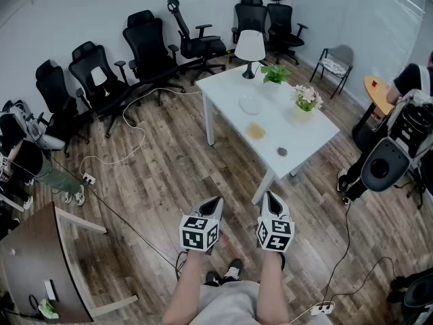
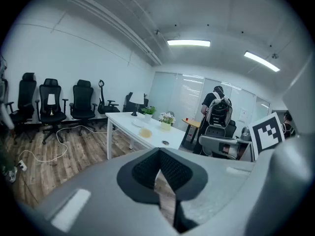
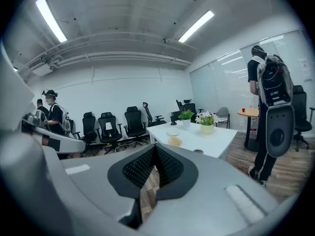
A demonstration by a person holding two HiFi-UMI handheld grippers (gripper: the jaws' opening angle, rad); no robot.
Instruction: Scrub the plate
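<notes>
Two closed, empty grippers: plate (image 1: 249, 103) lies well apart toward upper centre of frame, right gripper (image 1: 269, 198) slightly nearer than left gripper (image 1: 215, 202)

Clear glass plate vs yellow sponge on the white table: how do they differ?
The clear round glass plate is see-through; the yellow squarish sponge is opaque. The plate looks wider than the sponge. The plate lies nearer the white-shaded lamp, the sponge nearer mid-table. Both lie flat on the white table, apart, untouched.
</notes>
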